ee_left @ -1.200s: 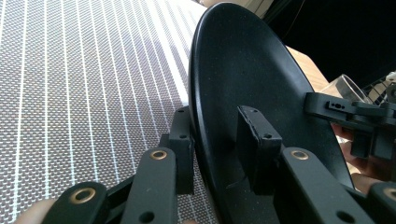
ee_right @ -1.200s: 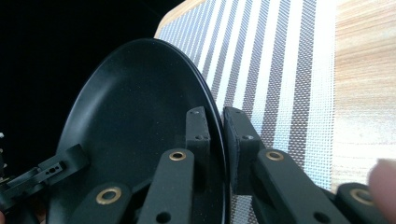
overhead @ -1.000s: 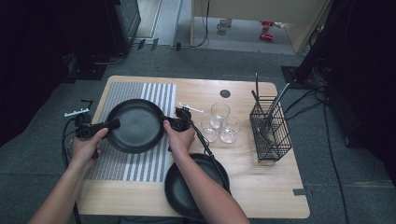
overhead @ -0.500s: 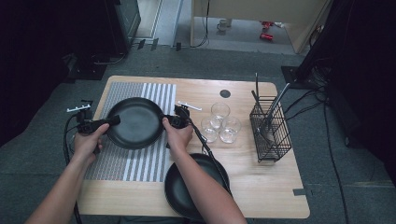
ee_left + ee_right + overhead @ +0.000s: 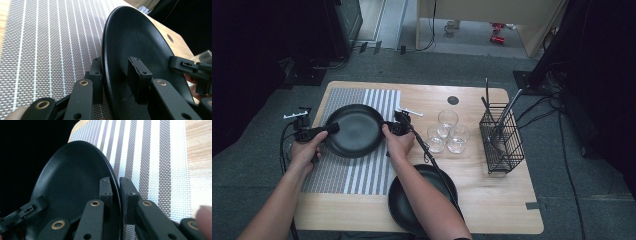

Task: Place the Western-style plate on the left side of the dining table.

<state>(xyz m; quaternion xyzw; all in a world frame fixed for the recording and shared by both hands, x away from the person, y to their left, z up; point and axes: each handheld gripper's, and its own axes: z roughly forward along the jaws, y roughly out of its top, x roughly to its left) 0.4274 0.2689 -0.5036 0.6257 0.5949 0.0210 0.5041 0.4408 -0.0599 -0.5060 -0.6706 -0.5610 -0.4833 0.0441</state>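
My left claw (image 5: 117,80) is matte black: two flat linked arms joined by brass-ringed pivot screws, each ending in a blocky rectangular pad (image 5: 138,75) with small screw holes in its face. My right claw (image 5: 115,192) is built alike, black links, brass-rimmed pivots, square pads with paired screw holes. In the high view a thin black cable (image 5: 432,160) trails from the right claw back along my bare forearm, and each claw carries a small white bar on top.
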